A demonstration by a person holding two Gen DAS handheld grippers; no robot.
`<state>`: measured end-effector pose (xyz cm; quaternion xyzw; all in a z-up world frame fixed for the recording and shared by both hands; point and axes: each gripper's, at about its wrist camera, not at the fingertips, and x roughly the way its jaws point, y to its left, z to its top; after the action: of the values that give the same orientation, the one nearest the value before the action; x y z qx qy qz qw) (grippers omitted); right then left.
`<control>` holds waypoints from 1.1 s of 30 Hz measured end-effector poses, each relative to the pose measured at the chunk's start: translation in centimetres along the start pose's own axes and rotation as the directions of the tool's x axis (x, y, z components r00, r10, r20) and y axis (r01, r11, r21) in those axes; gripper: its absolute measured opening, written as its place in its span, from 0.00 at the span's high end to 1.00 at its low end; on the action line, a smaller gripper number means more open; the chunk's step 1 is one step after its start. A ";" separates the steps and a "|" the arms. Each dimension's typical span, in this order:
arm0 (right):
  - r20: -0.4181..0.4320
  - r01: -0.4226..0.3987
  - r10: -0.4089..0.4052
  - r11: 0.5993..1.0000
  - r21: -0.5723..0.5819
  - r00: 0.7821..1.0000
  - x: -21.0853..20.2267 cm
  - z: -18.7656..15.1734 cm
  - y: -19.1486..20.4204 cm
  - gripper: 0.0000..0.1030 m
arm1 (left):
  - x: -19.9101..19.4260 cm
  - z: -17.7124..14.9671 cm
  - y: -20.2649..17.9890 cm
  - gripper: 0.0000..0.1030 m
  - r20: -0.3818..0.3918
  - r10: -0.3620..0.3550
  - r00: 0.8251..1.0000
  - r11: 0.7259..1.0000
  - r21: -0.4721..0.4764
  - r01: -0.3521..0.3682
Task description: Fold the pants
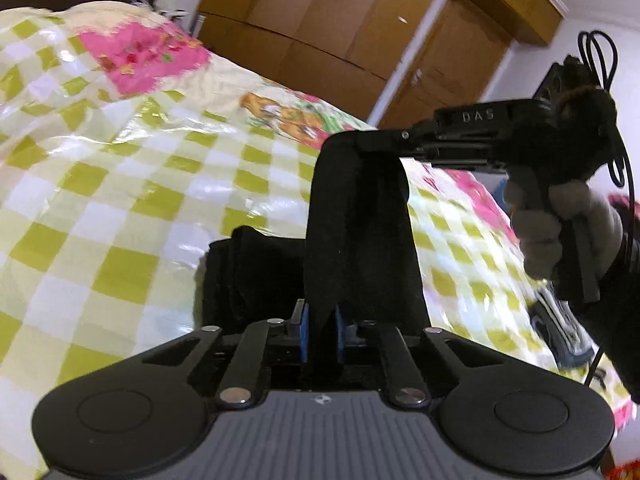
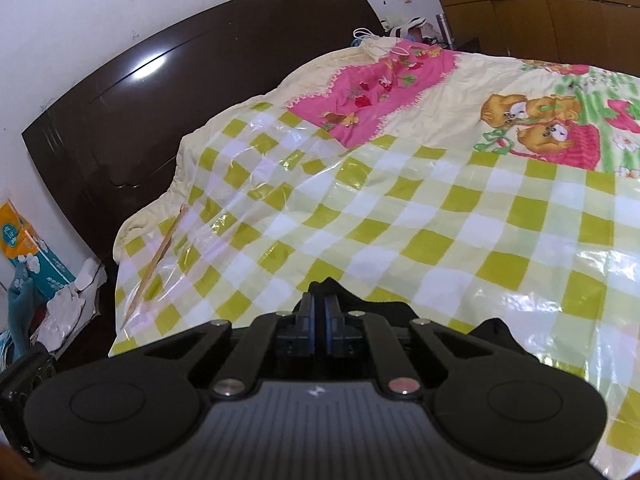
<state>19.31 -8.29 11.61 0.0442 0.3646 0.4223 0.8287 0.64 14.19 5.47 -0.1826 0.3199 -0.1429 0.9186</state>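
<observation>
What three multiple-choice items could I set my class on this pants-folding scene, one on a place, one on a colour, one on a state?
1. Where does the free part of the pants lie?
A. On the checked bedspread
B. On the wardrobe
C. On the floor

2. What colour are the pants?
A. Pink
B. Black
C. Yellow-green

3. How does the left tool stand?
A. Open, nothing in it
B. Shut on the headboard
C. Shut on the pants

Answers:
1 A: in the left wrist view the bunched cloth rests on the bedspread beyond the tool.
2 B: the cloth is black against the green and white checks.
3 C: black cloth passes between its blue pads and runs up to the right tool, which also grips it; the right wrist view shows that right tool closed on dark cloth.
</observation>
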 end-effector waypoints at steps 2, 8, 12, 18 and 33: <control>-0.007 -0.004 0.004 1.000 -0.010 1.000 1.2 0.5 0.5 0.95 | -0.1 -0.1 1.2 0.77 0.013 0.020 1.000 0.999 -0.032 -0.020; -0.061 -0.060 0.059 0.998 -0.021 0.996 7.0 0.6 2.7 0.95 | 0.1 -2.1 5.1 0.77 0.000 0.070 0.998 0.986 -0.152 -0.069; -0.113 -0.106 0.105 0.994 -0.002 0.988 11.7 -0.5 4.2 0.95 | 0.7 -3.7 7.8 0.77 -0.034 0.084 0.996 0.968 -0.236 -0.089; -0.198 -0.135 0.129 0.991 -0.019 0.972 16.7 -2.9 6.1 0.95 | 0.7 -5.2 8.6 0.75 -0.051 0.099 0.994 0.957 -0.268 -0.109; -0.123 -0.134 0.139 0.990 0.054 0.983 18.7 -3.6 4.9 0.81 | 0.5 -5.2 7.5 0.64 -0.051 0.159 0.986 0.954 -0.249 -0.167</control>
<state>20.82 7.66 0.28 0.0608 0.4222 0.4717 0.7718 -1.18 19.40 -1.81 -0.2687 0.3633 -0.0274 0.8917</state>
